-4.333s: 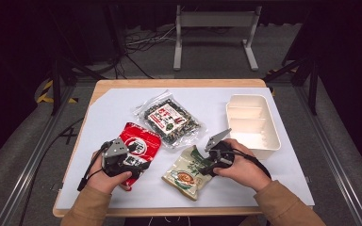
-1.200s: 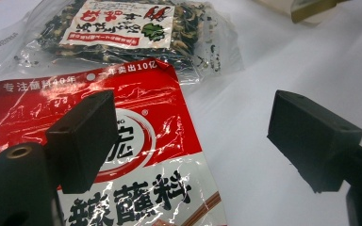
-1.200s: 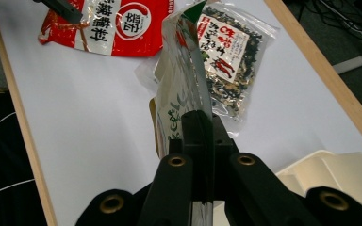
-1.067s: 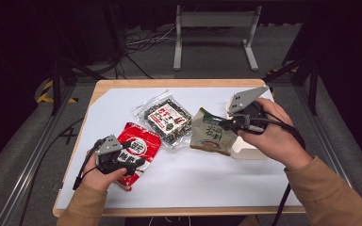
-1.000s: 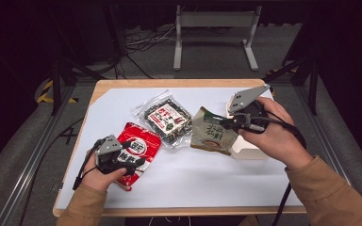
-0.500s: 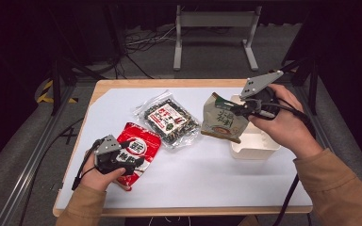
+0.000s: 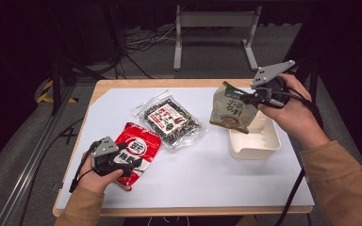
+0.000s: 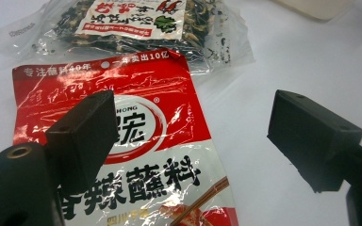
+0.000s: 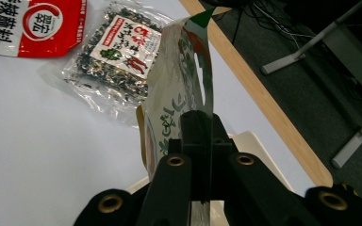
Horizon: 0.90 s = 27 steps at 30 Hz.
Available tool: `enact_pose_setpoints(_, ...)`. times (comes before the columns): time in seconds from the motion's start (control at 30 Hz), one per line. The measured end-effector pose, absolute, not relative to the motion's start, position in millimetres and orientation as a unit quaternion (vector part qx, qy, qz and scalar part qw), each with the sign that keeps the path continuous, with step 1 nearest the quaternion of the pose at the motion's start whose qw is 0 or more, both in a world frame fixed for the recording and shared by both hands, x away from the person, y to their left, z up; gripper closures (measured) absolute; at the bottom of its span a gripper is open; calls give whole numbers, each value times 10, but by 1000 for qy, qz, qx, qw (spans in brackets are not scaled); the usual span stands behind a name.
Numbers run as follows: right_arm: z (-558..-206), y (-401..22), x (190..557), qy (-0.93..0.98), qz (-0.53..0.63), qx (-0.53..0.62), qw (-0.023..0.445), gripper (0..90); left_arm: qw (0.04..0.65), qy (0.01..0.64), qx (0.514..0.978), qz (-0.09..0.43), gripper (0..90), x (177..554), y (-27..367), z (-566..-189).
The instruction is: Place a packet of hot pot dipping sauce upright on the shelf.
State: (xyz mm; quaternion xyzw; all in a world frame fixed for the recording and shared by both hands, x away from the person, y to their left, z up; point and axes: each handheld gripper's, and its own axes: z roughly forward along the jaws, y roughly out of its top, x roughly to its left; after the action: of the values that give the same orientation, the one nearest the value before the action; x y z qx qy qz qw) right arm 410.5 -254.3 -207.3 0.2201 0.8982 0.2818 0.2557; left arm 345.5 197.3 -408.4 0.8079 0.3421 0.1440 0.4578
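High view: green pouch now over the tray

My left gripper rests with its jaws spread wide on the red pouch near the table's front-left corner, unmoved. My right gripper has carried the green pouch above the white tray. Right gripper view shows the jaws clamped on its top edge.

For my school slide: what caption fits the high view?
Right tongs hold a green pouch above the white tray.
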Motion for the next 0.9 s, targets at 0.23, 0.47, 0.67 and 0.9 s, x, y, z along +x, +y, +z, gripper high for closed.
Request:
enact_pose_setpoints(0.23,-2056,-2676,4258,898,272,221,267,893,456,346,806,150,170,3422,2020,-4087)
enact_pose_setpoints(0.47,-2034,-2799,4378,893,270,227,280,893,453,351,805,152,170,3406,2039,-4091)
enact_pose_setpoints(0.67,-1993,-2919,4514,889,275,231,285,893,452,350,807,149,170,3416,2035,-4101)
enact_pose_setpoints(0.9,-1986,-3003,4661,887,269,234,294,892,453,350,806,148,170,3425,2027,-4105)
